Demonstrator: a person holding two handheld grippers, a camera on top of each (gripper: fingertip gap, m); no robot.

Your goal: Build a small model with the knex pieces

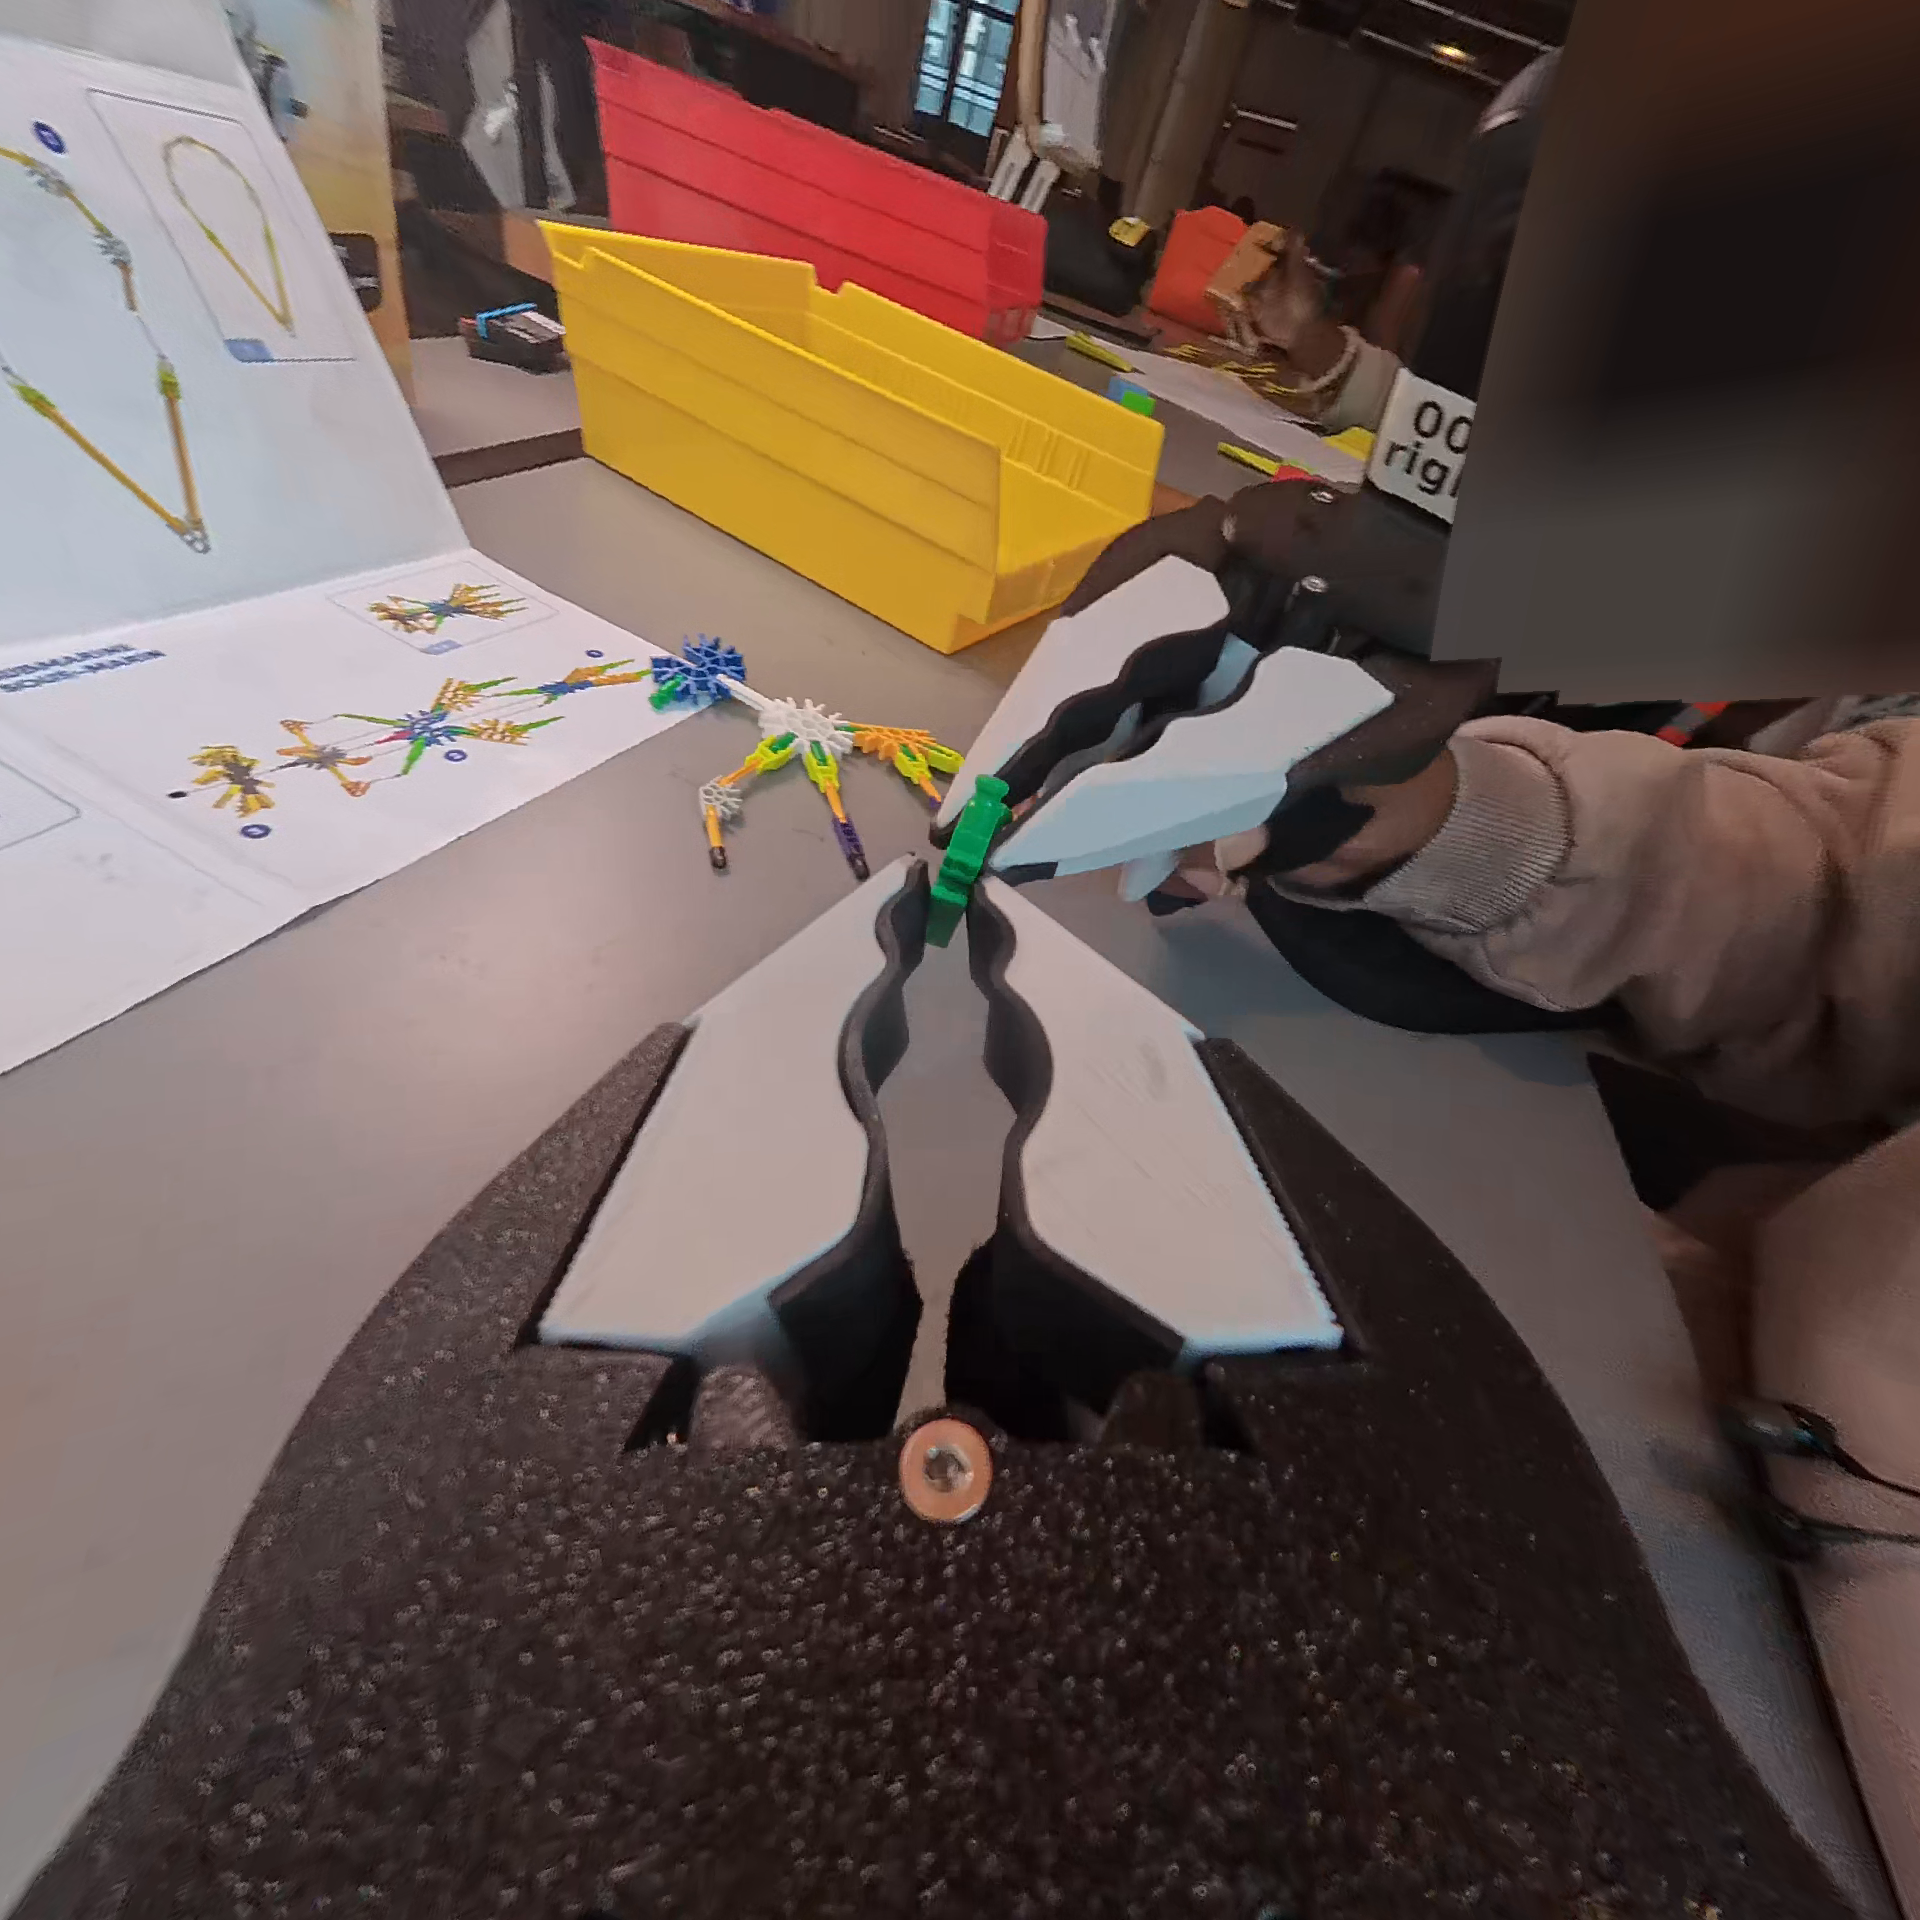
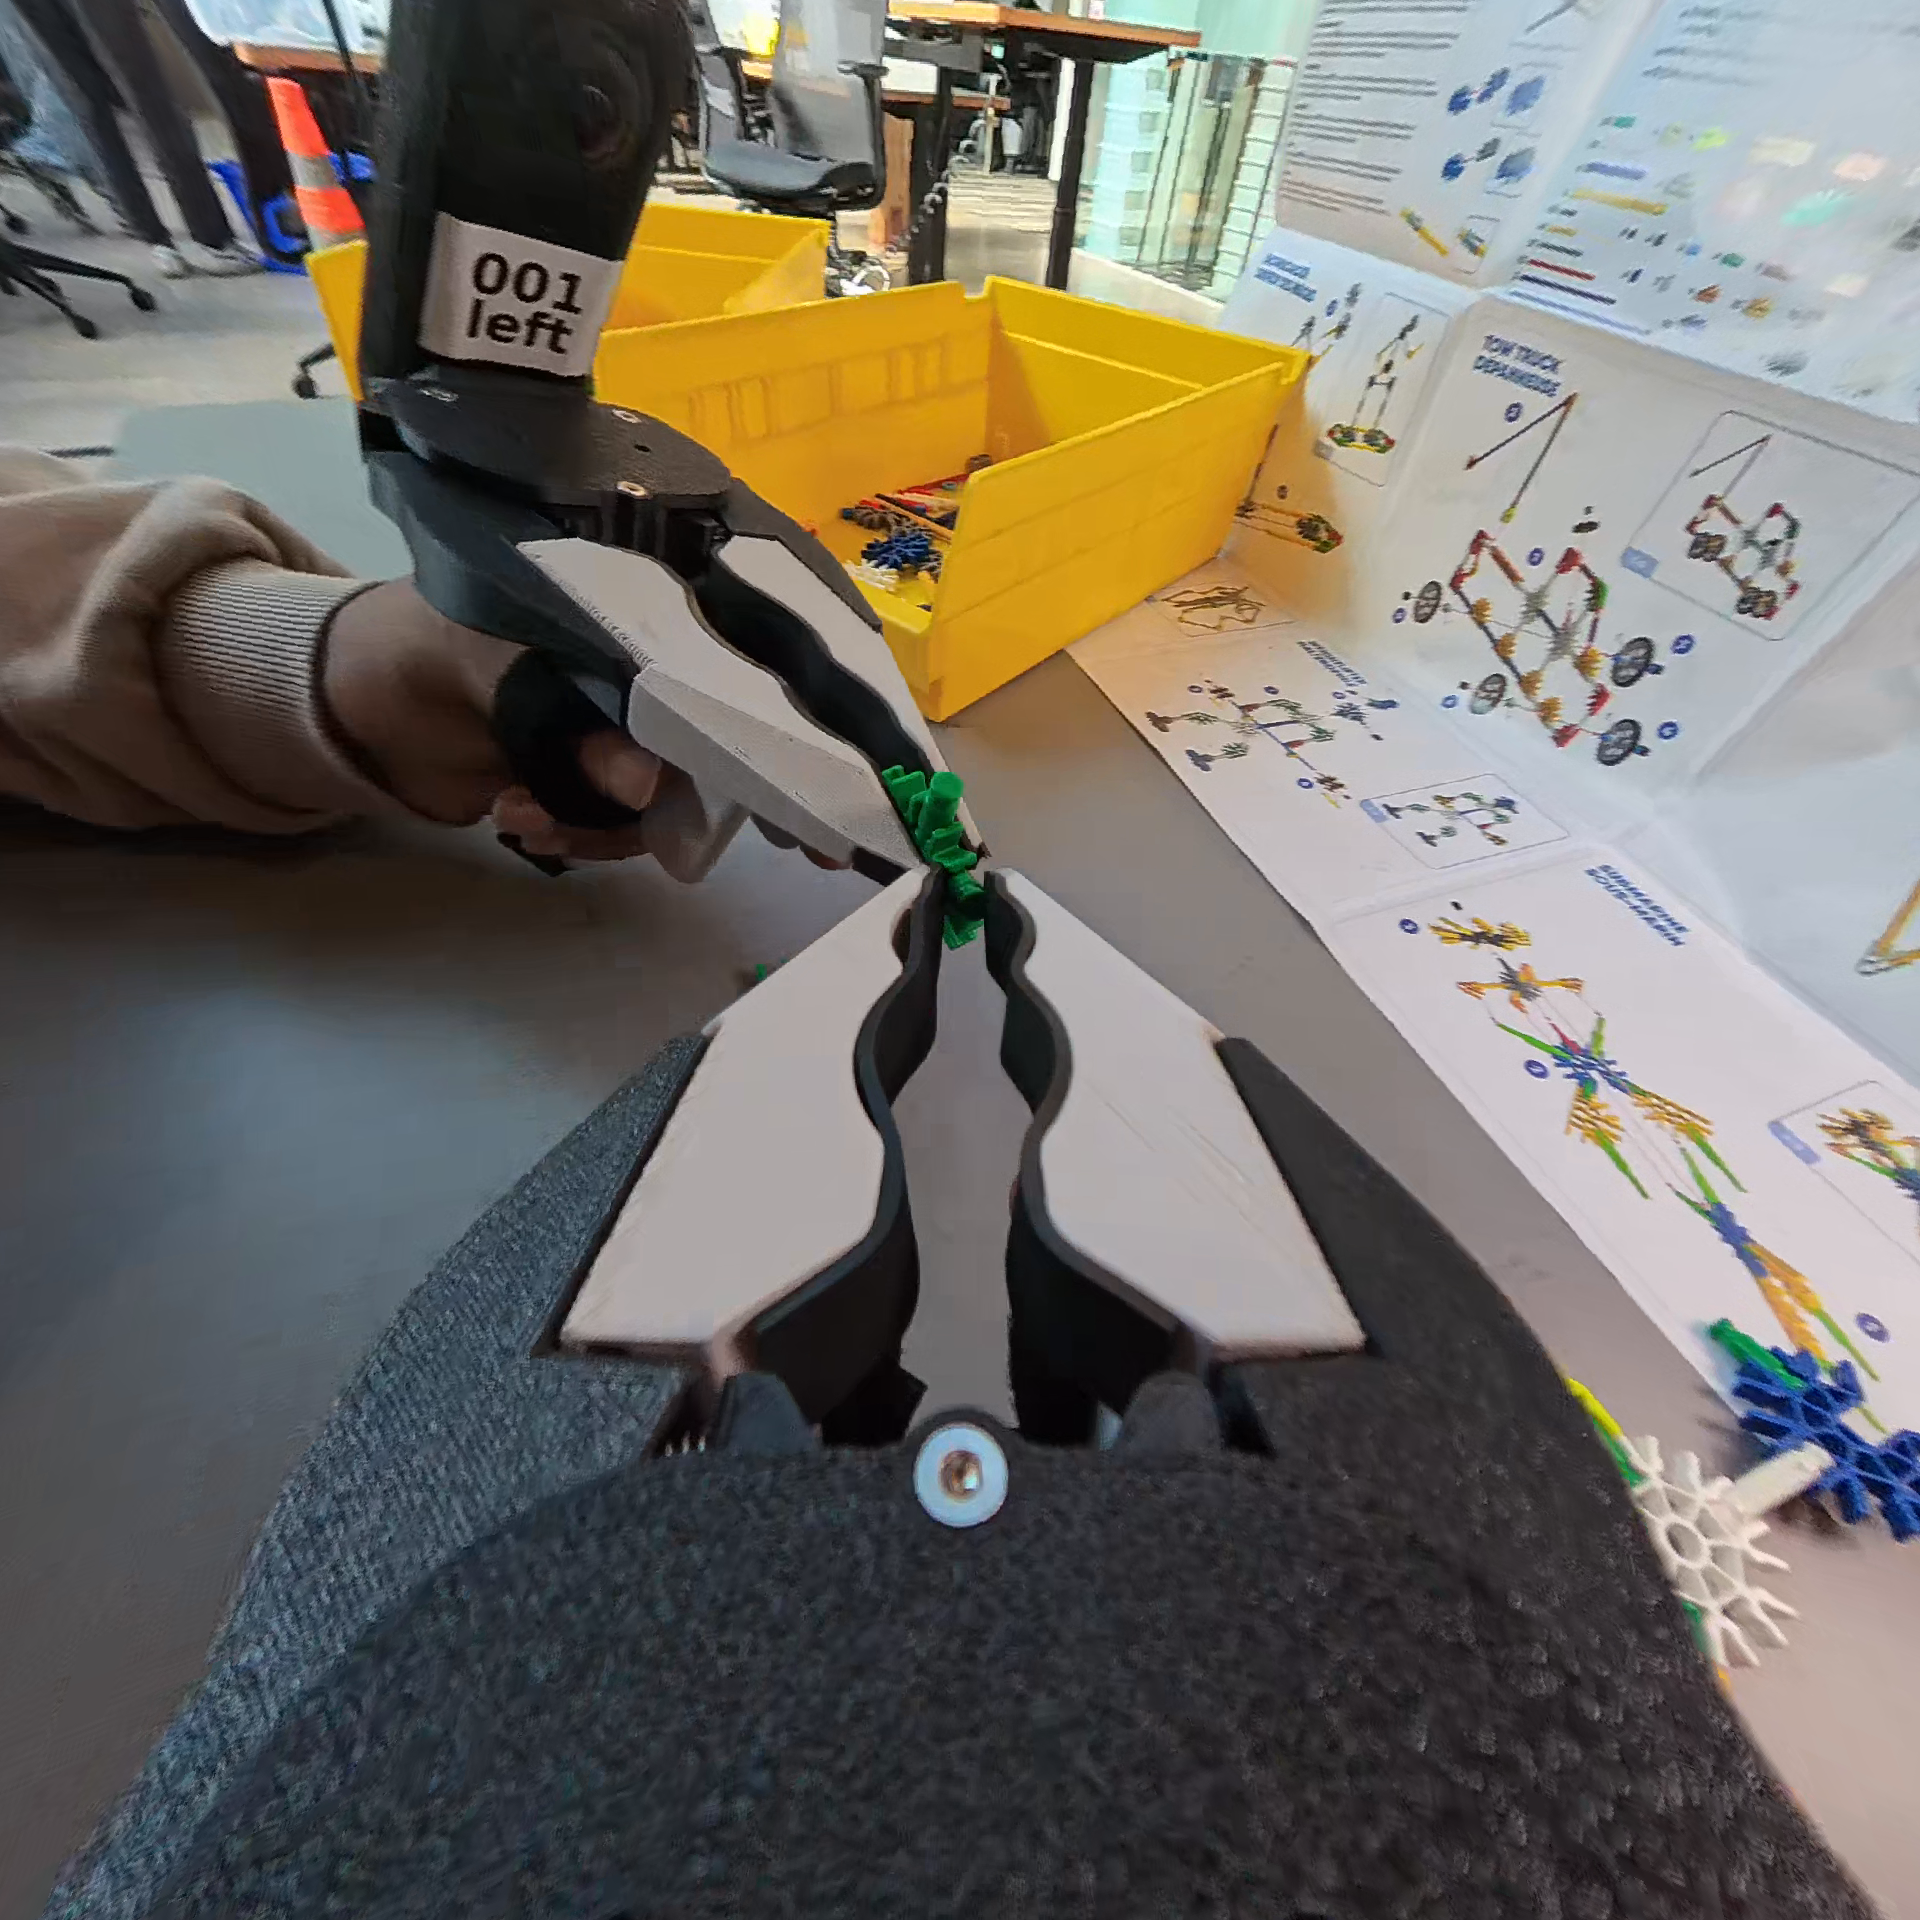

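My left gripper (image 1: 943, 885) is shut on the lower end of a small green construction-toy piece (image 1: 971, 826) held just above the grey table (image 1: 416, 1039). My right gripper (image 1: 989, 850) comes in from the right and is shut on the same green piece's upper part, so the two sets of tips meet. In the right wrist view, my right gripper (image 2: 961, 891) pinches the green piece (image 2: 940, 808) from below and the left gripper (image 2: 940, 844) clamps it from the upper left. A built model (image 1: 805, 732) of blue, white and orange connectors with yellow rods lies just beyond.
A yellow bin (image 1: 831, 436) stands behind the model, a red bin (image 1: 810, 187) farther back. In the right wrist view the yellow bin (image 2: 1091, 540) holds loose parts. An instruction sheet (image 1: 260, 748) lies flat and stands folded upright on the left. The model (image 2: 1766, 1455) lies near my right gripper. My two grippers' fingertips are within a few centimetres of each other. Both grippers' tips are roughly 20 centimetres from the built model (image 1: 805, 732). It turns up in the right wrist view (image 2: 1679, 1544) as well.
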